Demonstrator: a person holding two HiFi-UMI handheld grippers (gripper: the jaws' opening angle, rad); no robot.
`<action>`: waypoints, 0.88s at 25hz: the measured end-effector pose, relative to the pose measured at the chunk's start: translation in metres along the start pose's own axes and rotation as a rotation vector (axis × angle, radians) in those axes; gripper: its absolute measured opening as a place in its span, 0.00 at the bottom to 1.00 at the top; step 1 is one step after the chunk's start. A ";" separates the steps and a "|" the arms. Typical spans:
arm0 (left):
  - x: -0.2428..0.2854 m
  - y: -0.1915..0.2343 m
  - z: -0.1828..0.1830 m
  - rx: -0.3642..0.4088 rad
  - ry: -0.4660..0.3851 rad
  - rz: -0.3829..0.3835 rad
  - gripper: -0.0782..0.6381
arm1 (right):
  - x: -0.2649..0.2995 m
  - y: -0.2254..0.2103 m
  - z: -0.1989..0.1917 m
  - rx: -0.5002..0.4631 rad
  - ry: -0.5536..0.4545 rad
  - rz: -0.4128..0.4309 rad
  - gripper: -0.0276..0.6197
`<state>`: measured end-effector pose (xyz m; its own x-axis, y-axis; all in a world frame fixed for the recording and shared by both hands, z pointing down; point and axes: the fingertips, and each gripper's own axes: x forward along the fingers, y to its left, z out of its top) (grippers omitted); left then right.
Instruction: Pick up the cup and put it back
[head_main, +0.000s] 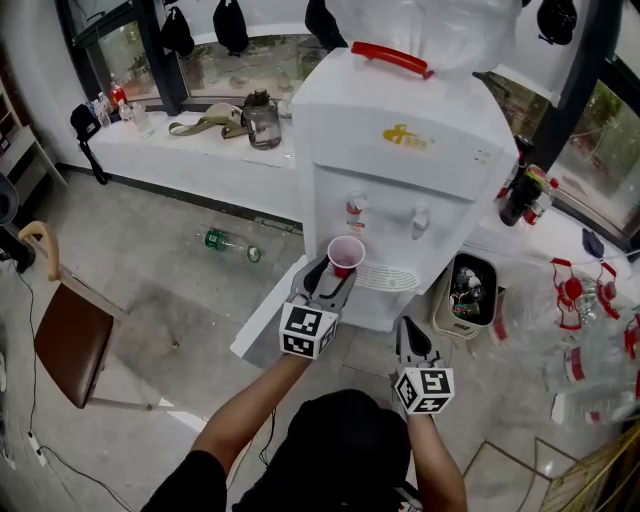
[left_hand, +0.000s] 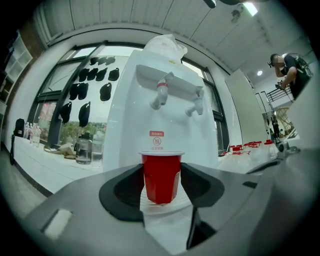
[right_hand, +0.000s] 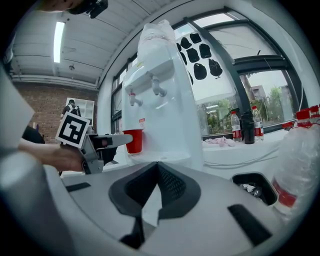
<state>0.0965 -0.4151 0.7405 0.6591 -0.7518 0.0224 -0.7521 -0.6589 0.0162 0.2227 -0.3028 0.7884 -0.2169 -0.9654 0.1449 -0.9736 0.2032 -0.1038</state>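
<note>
Floor, bare grey concrete, under you, with cables trailing at its left edge; chair, brown seat, to your left and well apart from the dispenser; bottle, green, lying on its side on the floor between the two. Bin, pale, open, with rubbish inside, just beside the dispenser's right foot. Dispenser, white, two taps on its front, the left one banded red, with the drip tray below them. Ledge, white, along the window wall behind, carrying a clear jug and small bottles. Windows, dark-framed, with black caps hung before the glass.

Cup, red, upright, in front of the dispenser beneath the left tap and over the left end of the drip tray. Whether its base touches the tray cannot be told. You have the cup squarely between the jaws of your left gripper.

Left gripper, held level, jaws partway apart, both pads pressed on the cup's sides below the rim. Your right gripper, lower and right of the cup, short of the dispenser, jaws drawn together at the tips, nothing between them.
</note>
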 end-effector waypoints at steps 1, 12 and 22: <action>0.002 0.001 -0.001 0.001 0.003 -0.001 0.42 | 0.000 0.000 0.000 0.000 0.001 -0.001 0.03; 0.008 0.002 -0.009 -0.006 0.024 0.002 0.43 | 0.001 -0.006 -0.003 0.003 0.004 -0.011 0.03; 0.008 -0.006 -0.008 -0.007 0.025 -0.033 0.50 | 0.002 -0.006 -0.002 0.006 0.005 -0.012 0.03</action>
<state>0.1065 -0.4172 0.7486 0.6833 -0.7286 0.0469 -0.7300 -0.6831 0.0240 0.2285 -0.3053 0.7914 -0.2059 -0.9669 0.1509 -0.9757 0.1910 -0.1076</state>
